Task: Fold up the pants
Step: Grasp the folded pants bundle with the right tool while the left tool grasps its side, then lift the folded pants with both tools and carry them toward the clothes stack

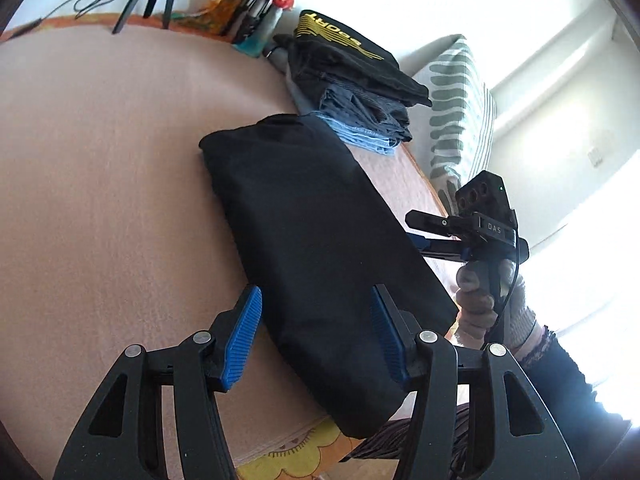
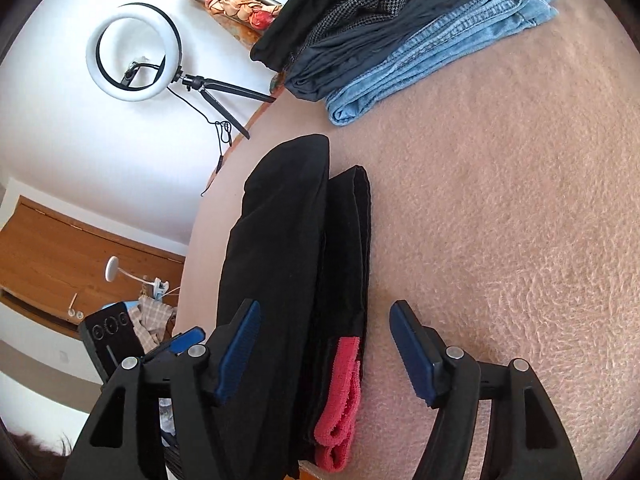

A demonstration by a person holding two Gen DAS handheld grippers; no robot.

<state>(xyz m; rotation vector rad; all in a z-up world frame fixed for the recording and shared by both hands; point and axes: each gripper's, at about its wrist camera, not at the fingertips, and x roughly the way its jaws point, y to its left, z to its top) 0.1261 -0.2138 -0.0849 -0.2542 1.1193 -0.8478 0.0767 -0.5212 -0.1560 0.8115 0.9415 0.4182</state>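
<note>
At the bottom of the left wrist view I am holding the left gripper (image 1: 316, 336) with its blue pads spread wide, straddling the near end of the folded black pants (image 1: 316, 248) without pinching them. Low in the right wrist view I am keeping the right gripper (image 2: 324, 344) just as wide apart, its fingers sitting either side of the bundle's edge, where a red waistband (image 2: 340, 404) is peeking out from between the layers. The pants are lying as a compact packet on the pink blanket (image 1: 100, 160), running from the lower centre of the frame toward the middle (the near end is hanging slightly over the blanket's edge).

Farther up, toward the upper right, a stack of folded clothes (image 1: 360, 92) is waiting just beyond the packet, with a ring light (image 2: 132, 52) standing at the upper left of the right view.

I am judging the fold nearly finished. The risk is in the lift: closing on only the top layer would be peeling the packet open, and dragging it could be bunching the blanket or knocking the stack.
</note>
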